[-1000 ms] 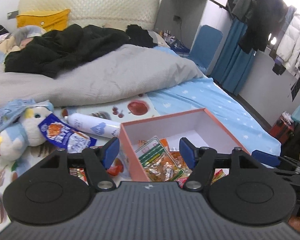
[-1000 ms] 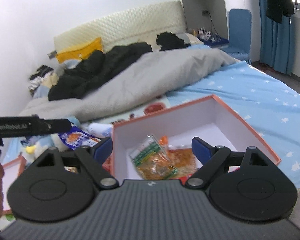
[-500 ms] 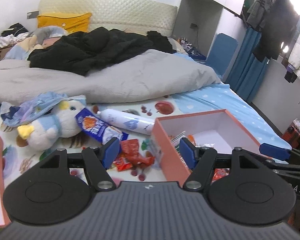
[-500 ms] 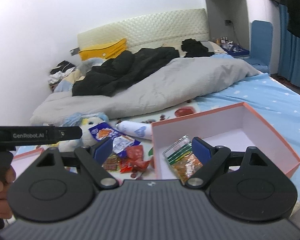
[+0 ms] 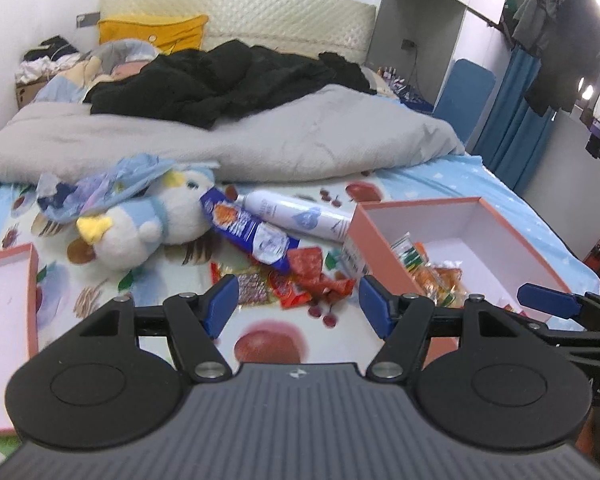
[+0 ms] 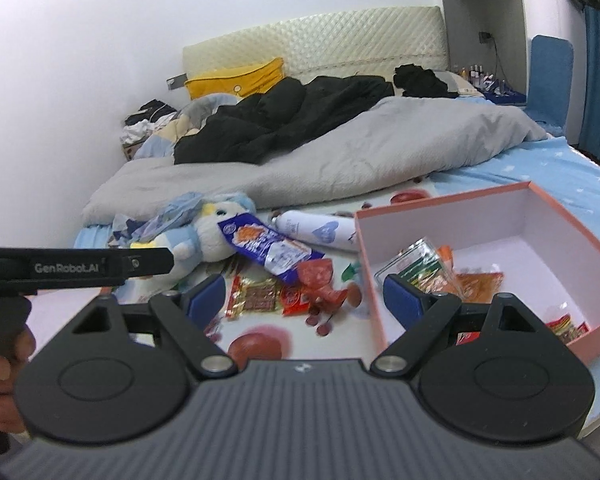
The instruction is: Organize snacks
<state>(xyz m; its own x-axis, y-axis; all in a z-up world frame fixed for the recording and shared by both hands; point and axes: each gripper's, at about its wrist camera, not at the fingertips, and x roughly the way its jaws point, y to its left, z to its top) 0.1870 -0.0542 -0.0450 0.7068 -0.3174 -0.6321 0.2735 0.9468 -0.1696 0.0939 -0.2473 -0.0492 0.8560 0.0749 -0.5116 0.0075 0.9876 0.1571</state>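
An open pink box (image 5: 384,216) (image 6: 480,200) sits on the bed at the right with several snack packets (image 5: 432,268) (image 6: 432,268) inside. Loose red snack packets (image 5: 308,276) (image 6: 300,284) and a blue wrapper (image 5: 248,232) (image 6: 268,248) lie on the fruit-print sheet left of the box. My left gripper (image 5: 294,306) is open and empty, above the loose red packets. My right gripper (image 6: 306,302) is open and empty, over the box's left edge and the packets.
A plush penguin (image 5: 148,224) (image 6: 204,232) and a white bottle (image 5: 296,218) (image 6: 320,230) lie behind the snacks. The box lid (image 5: 4,280) lies at the far left. A grey duvet (image 5: 260,140) and black clothes (image 5: 228,80) cover the bed's far half.
Both grippers have pulled back and swung left from over the box. The loose snacks, penguin and lid have come into view. Both stay open and empty.
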